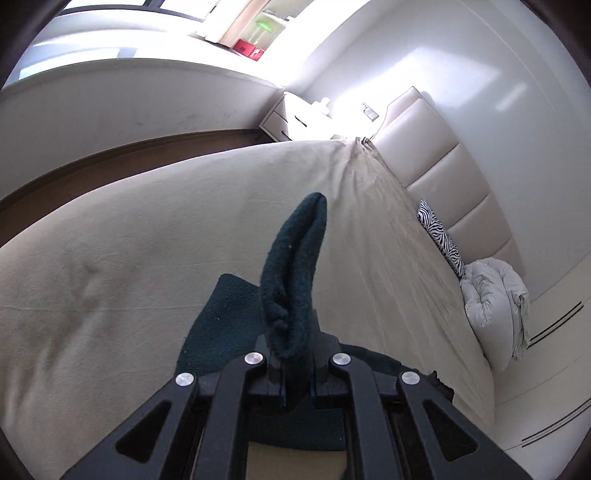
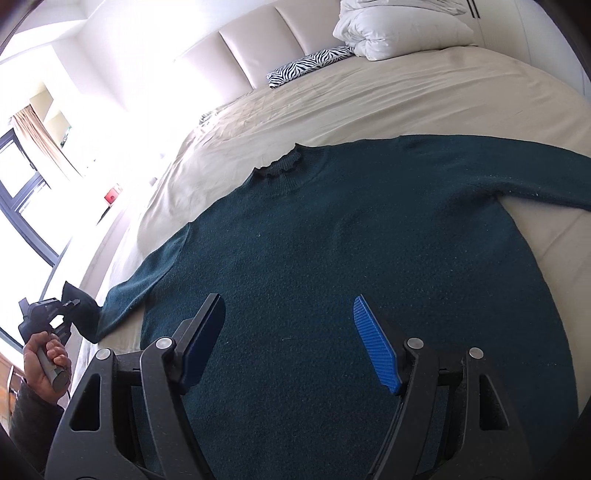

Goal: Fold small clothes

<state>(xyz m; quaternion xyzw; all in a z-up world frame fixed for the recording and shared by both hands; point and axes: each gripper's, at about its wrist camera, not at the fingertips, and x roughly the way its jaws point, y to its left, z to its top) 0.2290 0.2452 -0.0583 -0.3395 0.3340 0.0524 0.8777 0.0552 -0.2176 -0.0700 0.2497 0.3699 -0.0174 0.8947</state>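
Observation:
A dark teal knitted sweater [image 2: 332, 251] lies flat on the bed, neck away from me, both sleeves spread out. My left gripper [image 1: 295, 363] is shut on the cuff of the left sleeve [image 1: 293, 266], which sticks up between its fingers. In the right wrist view the left gripper [image 2: 68, 308] shows at the far left, holding that sleeve end at the bed's edge. My right gripper [image 2: 288, 332] is open and empty, hovering over the sweater's lower body, its blue pads [image 2: 373, 343] wide apart.
The bed [image 2: 369, 99] has a beige sheet. A zebra-print pillow [image 2: 310, 64] and a white duvet [image 2: 399, 29] lie by the padded headboard [image 2: 258, 48]. A white nightstand [image 1: 295, 118] stands beyond the bed, with a window [image 2: 22, 192] nearby.

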